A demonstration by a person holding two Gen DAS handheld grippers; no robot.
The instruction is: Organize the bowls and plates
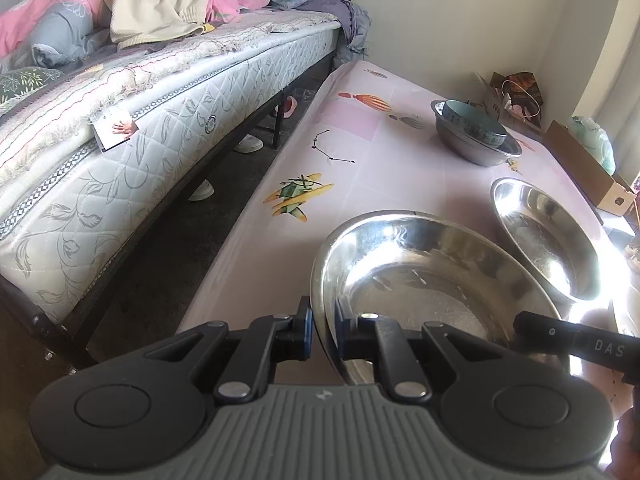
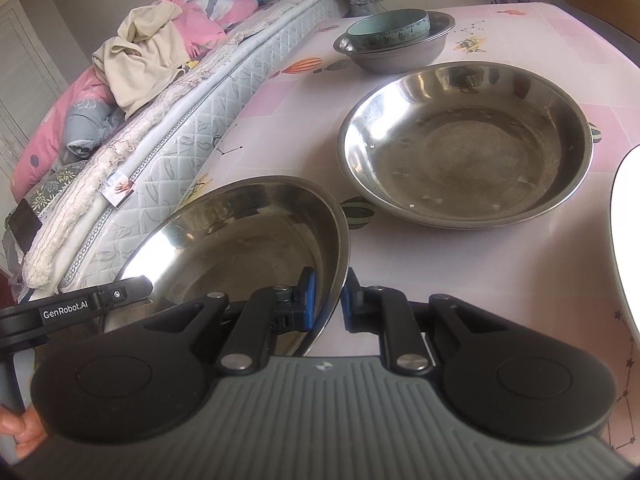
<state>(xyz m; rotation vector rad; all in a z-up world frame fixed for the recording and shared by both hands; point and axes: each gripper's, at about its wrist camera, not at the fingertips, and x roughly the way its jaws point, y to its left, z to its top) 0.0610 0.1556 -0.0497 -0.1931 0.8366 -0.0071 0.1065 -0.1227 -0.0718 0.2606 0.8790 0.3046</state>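
A wide steel bowl (image 1: 432,280) (image 2: 240,240) is held by its rim from both sides over the near end of the pink table (image 1: 360,140) (image 2: 500,272). My left gripper (image 1: 323,324) is shut on the bowl's left rim, and its arm (image 2: 72,312) shows in the right wrist view. My right gripper (image 2: 328,298) is shut on the right rim, and its arm (image 1: 580,344) shows in the left wrist view. A second wide steel bowl (image 1: 548,236) (image 2: 464,148) sits just beyond. Farther back, a teal bowl (image 1: 472,120) (image 2: 388,28) is nested in a grey metal bowl (image 1: 476,148) (image 2: 400,56).
A bed with a quilted mattress (image 1: 140,140) (image 2: 192,120) runs along the table's left side, with a dark floor gap between. A cardboard box (image 1: 592,160) and a paper bag (image 1: 520,96) stand at the far right. A white plate's edge (image 2: 628,220) shows at the right.
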